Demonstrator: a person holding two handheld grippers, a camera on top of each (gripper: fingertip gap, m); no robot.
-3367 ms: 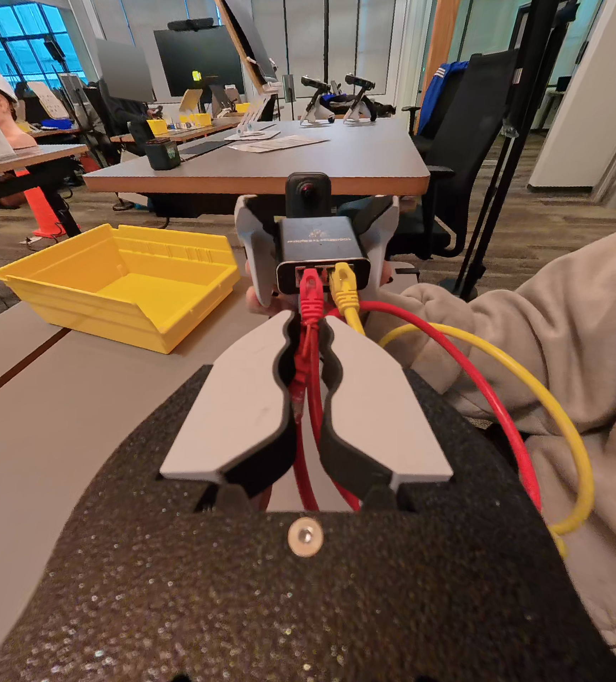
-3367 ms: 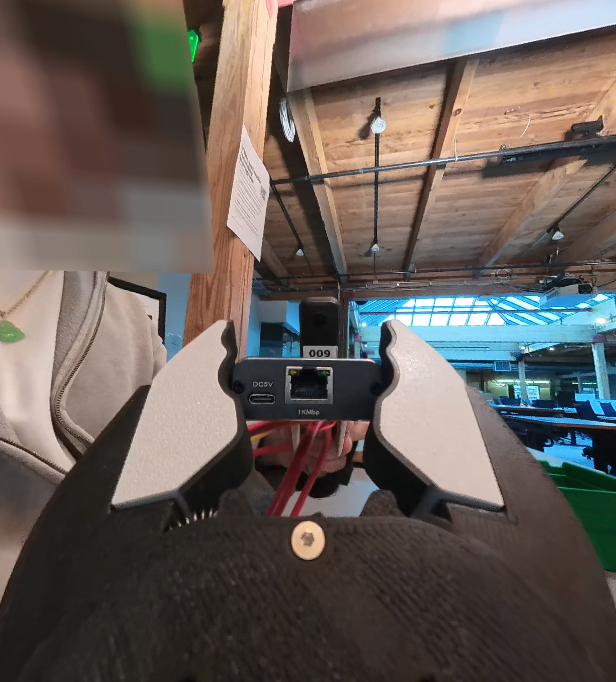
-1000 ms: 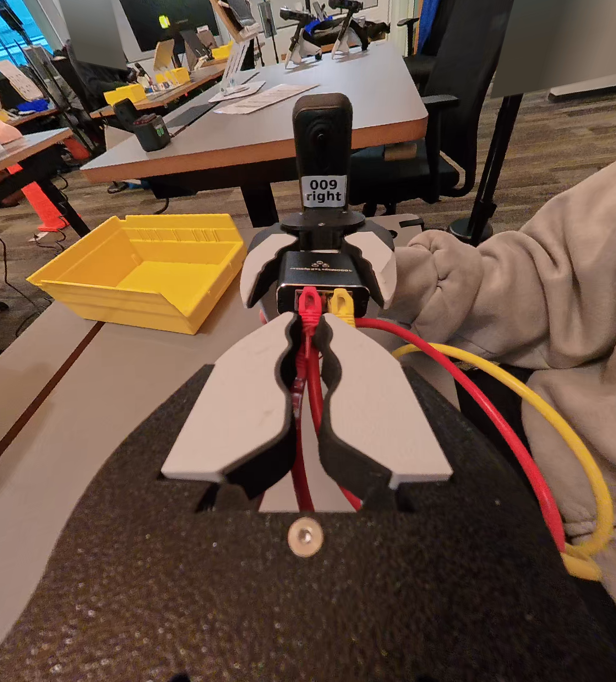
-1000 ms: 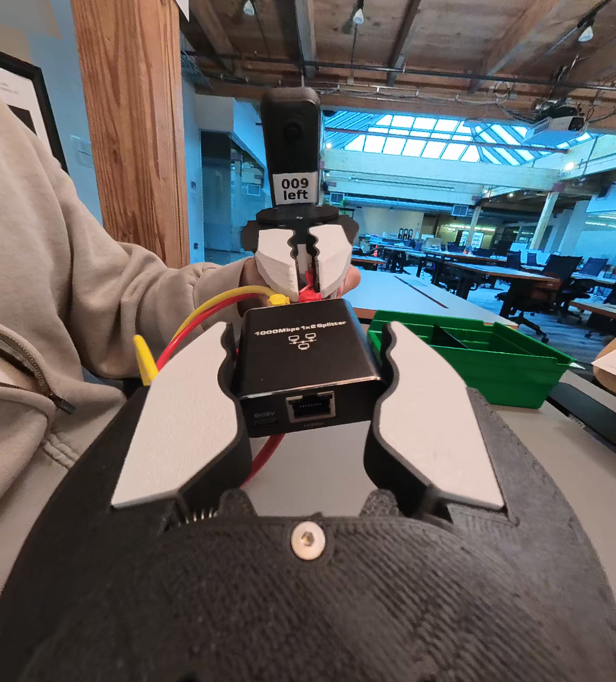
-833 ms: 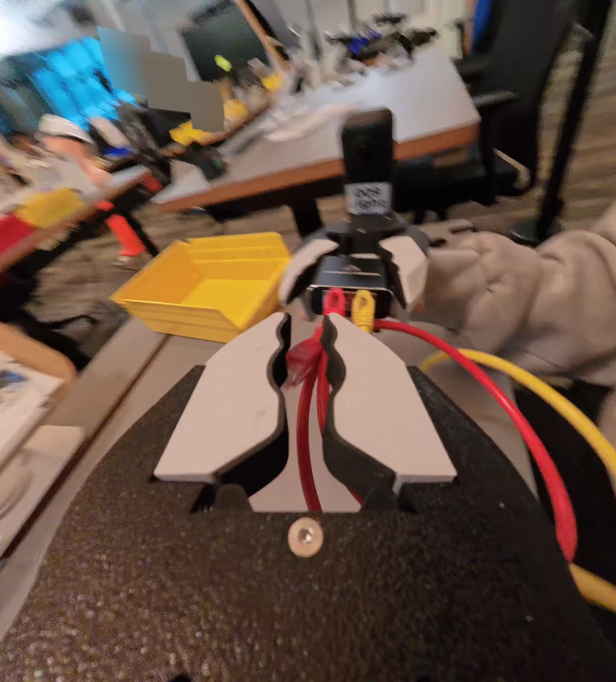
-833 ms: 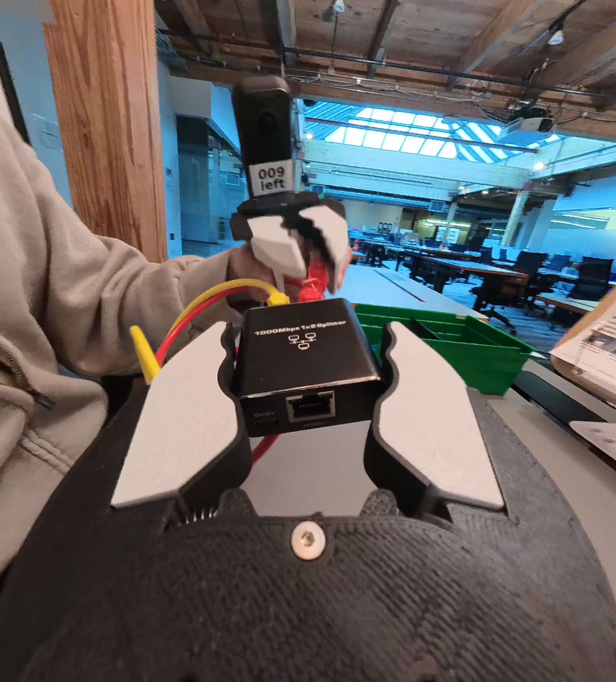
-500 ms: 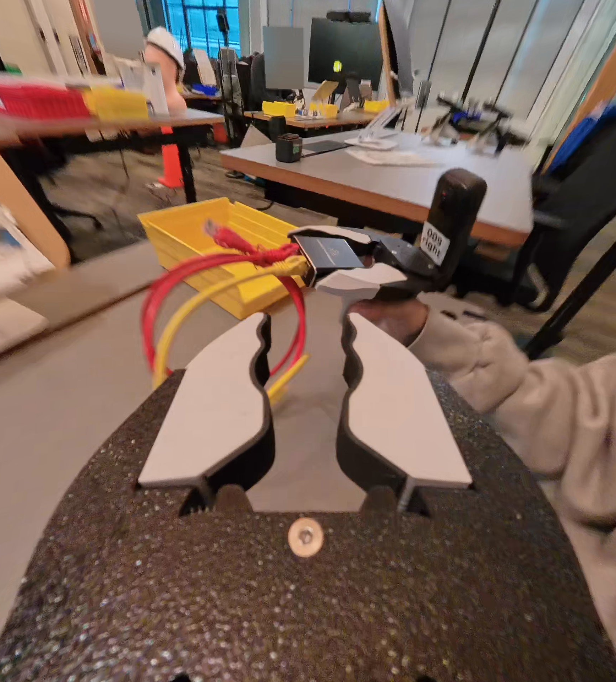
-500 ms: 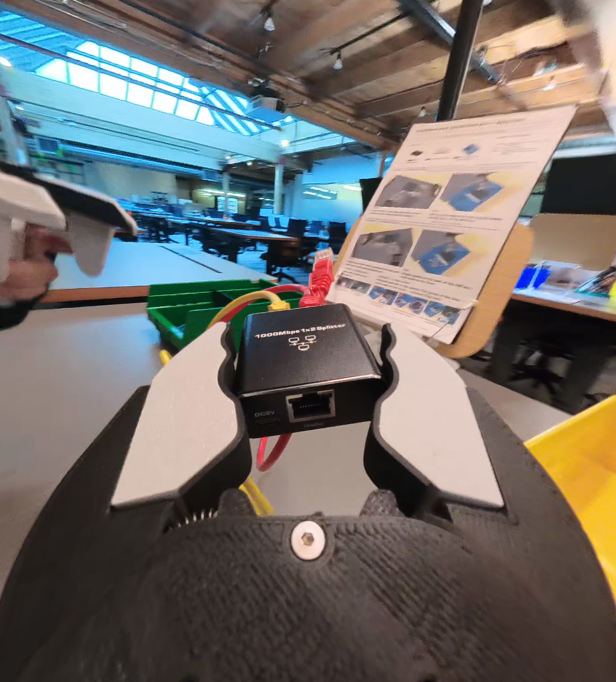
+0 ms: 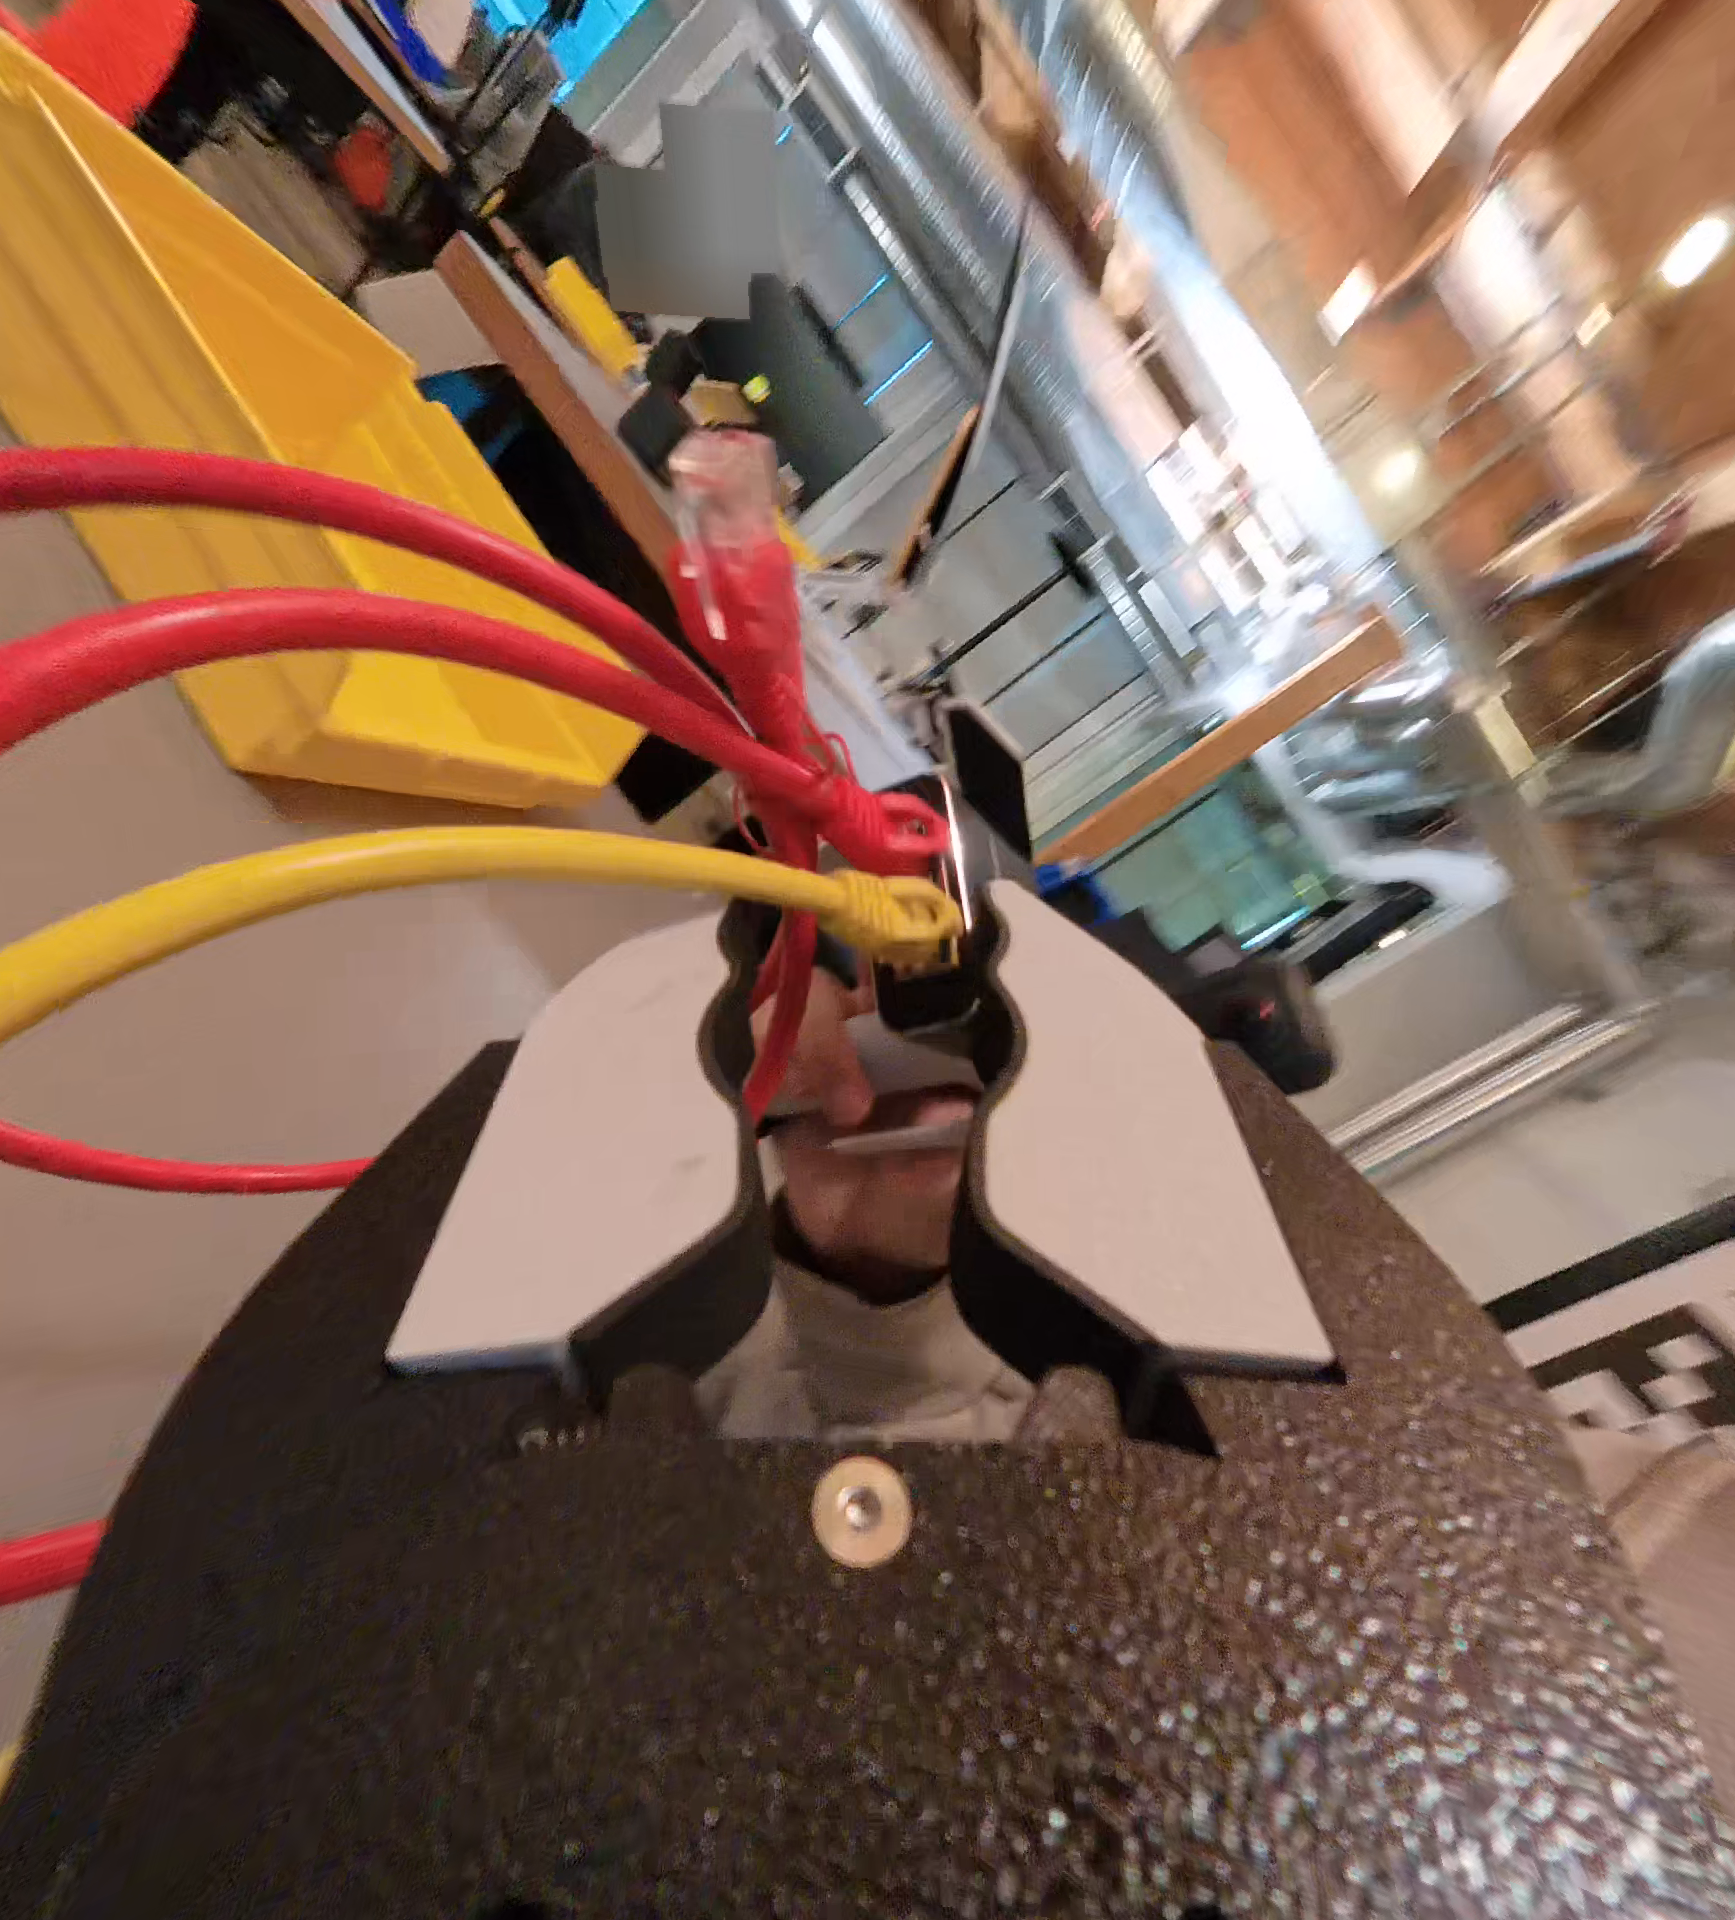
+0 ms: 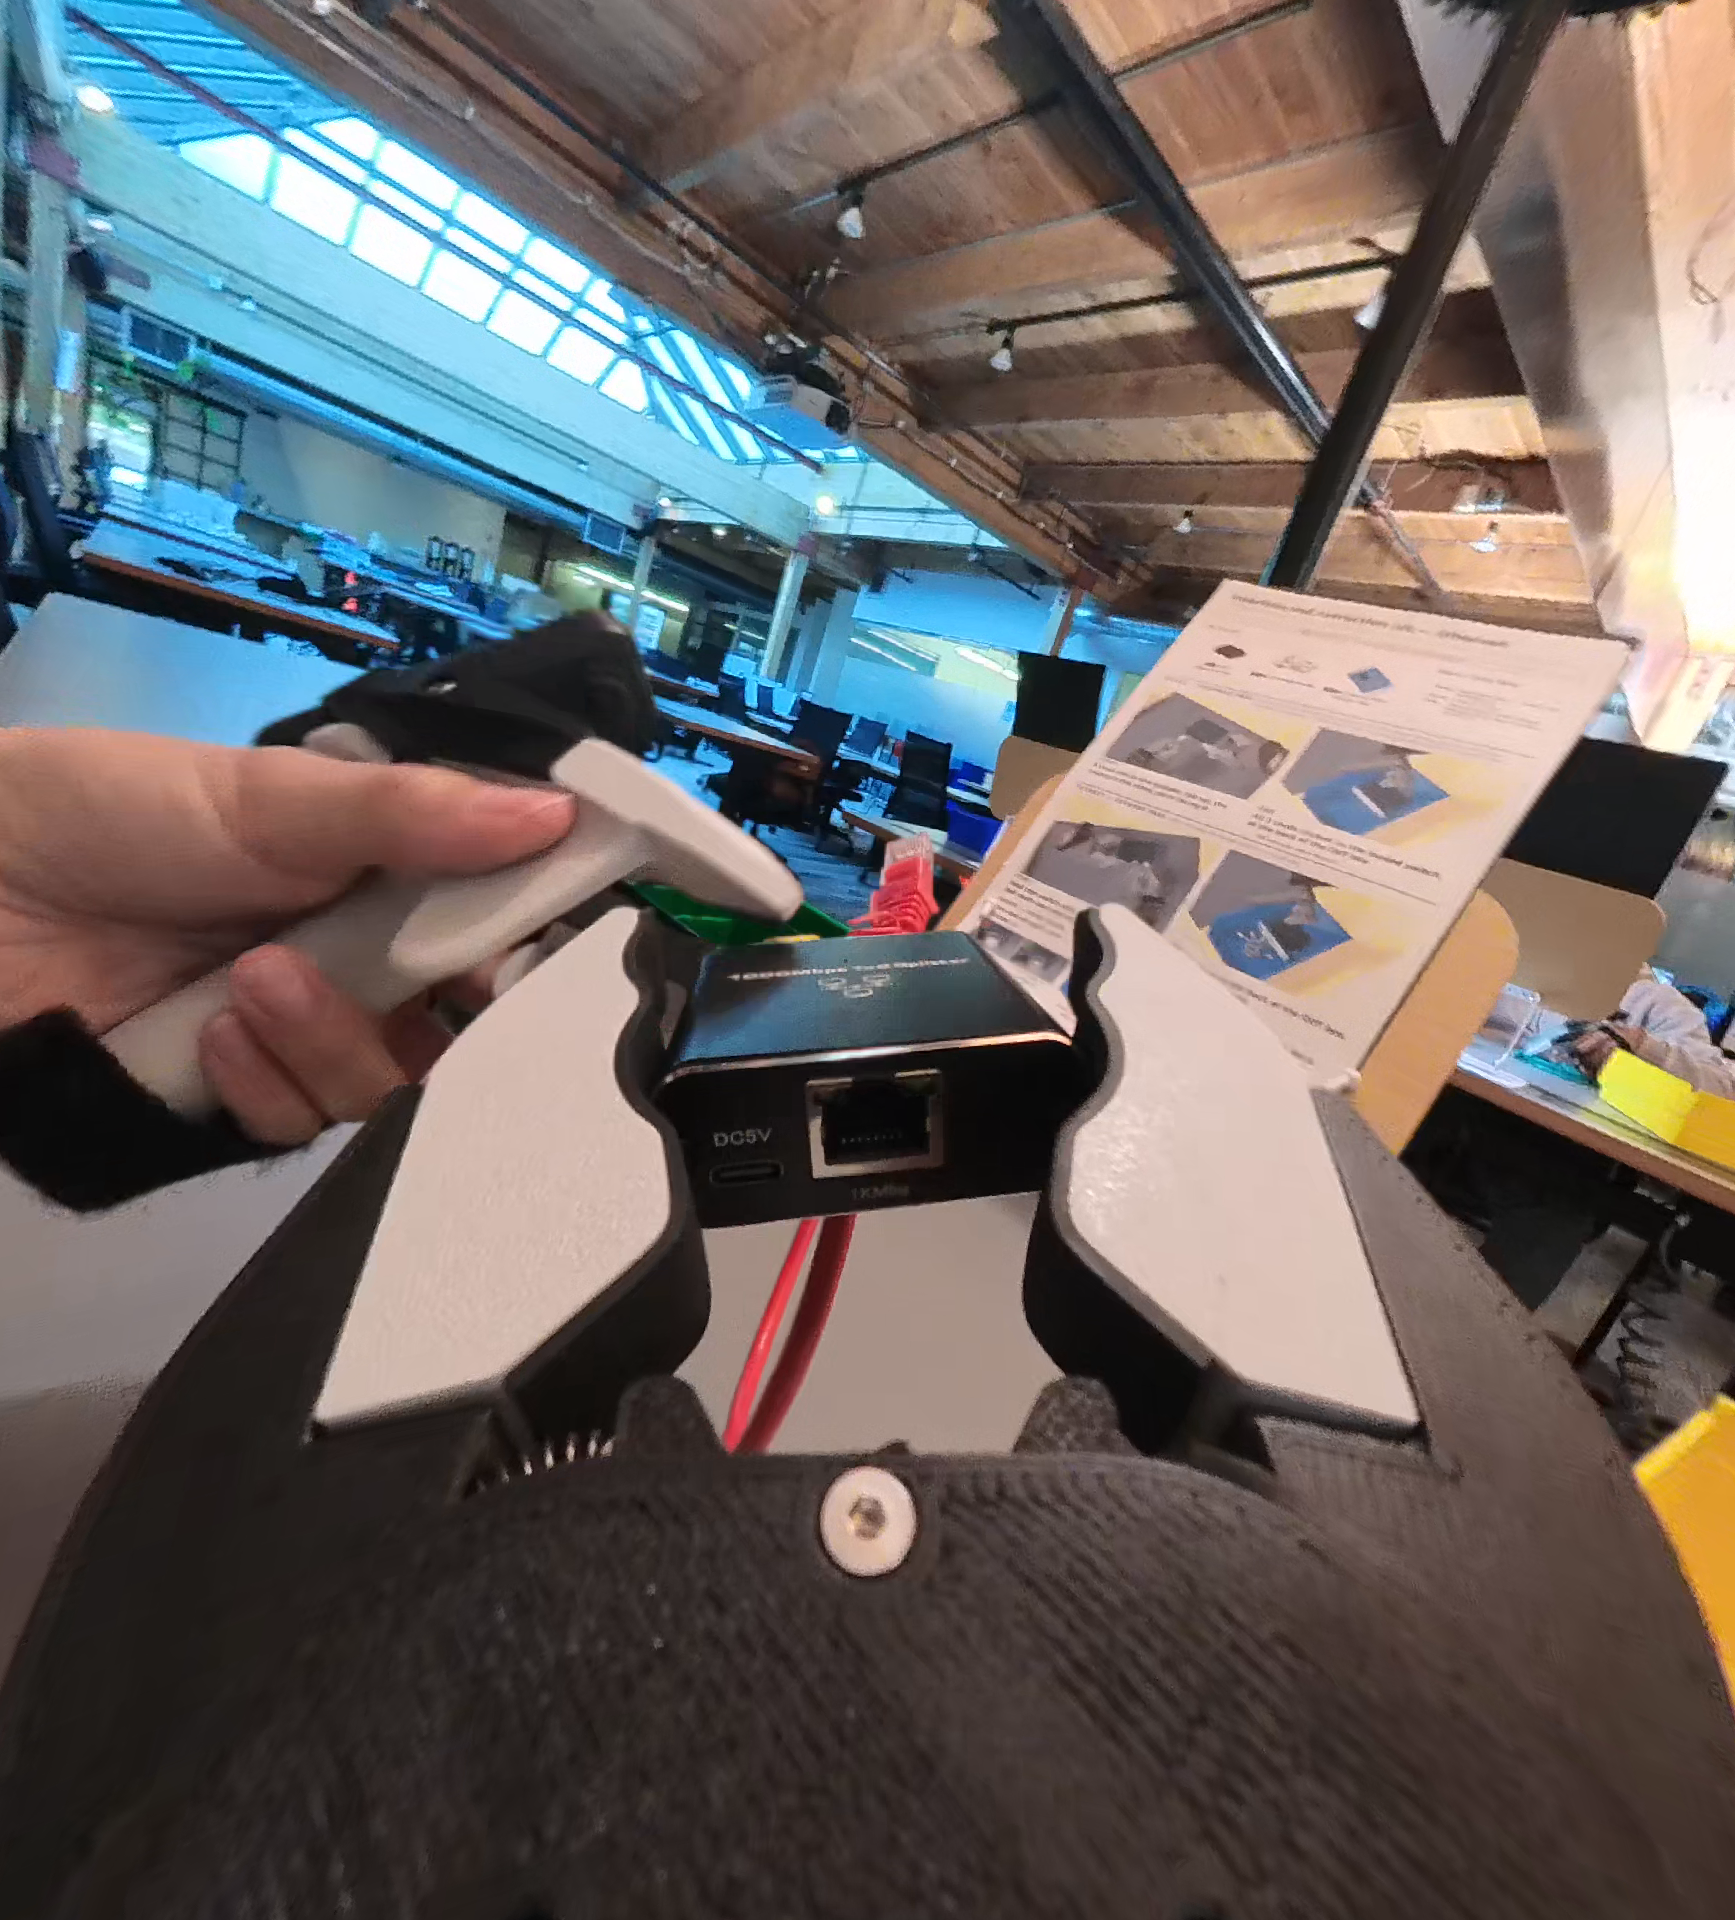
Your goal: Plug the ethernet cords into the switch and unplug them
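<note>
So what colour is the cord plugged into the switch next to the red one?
Yellow; clearest in the left wrist view.

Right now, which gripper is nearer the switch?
Right. The right gripper is clamped on the switch. The left gripper is open, its fingertips just short of the switch's cabled end.

The left wrist view rides just behind its own grey-fingered tool [image 9: 863, 997], rolled steeply so the beige counter [image 9: 115, 935] tilts, facing the small black metal switch box [image 9: 920, 992] at close range. The right wrist view looks level along its tool [image 10: 863, 1029], the same box [image 10: 873, 1039] filling its centre. Both share the box, the red ethernet cord [image 9: 323, 644] [image 10: 790, 1320] and the opposite tool.
</note>
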